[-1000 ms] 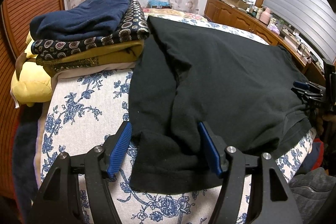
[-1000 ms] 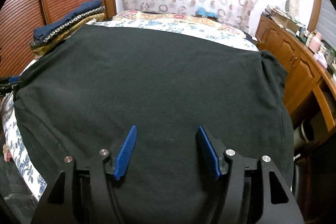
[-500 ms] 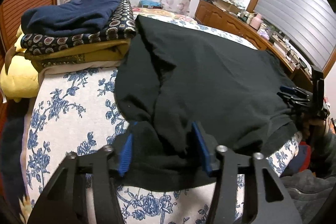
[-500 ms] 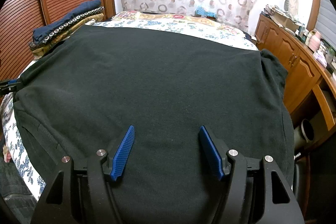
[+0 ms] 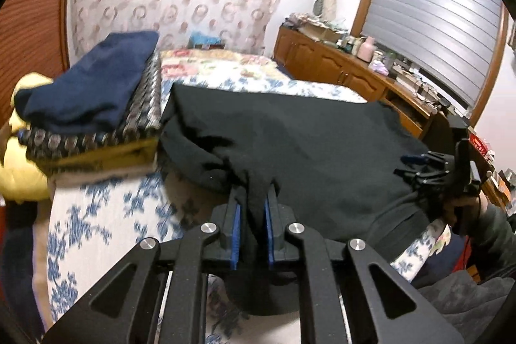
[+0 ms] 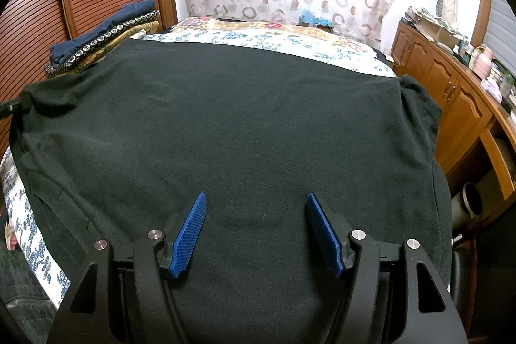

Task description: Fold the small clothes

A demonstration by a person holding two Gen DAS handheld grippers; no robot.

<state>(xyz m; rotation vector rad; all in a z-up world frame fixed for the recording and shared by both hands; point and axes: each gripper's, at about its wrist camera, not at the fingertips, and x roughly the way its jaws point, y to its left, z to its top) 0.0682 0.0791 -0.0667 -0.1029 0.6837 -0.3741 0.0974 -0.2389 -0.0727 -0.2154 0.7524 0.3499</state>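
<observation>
Soft, limp black garment (image 5: 316,144): left tool (image 5: 252,226) closing on bunched edge at 6 o'clock; right tool (image 6: 256,231) gaping, empty. Best pinched at hems.

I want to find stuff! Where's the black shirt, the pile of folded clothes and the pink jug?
black shirt (image 6: 245,131): right wrist view, middle of its spread cloth.
pile of folded clothes (image 5: 93,95): left wrist view, navy top piece.
pink jug (image 5: 365,49): left wrist view, its body.
</observation>
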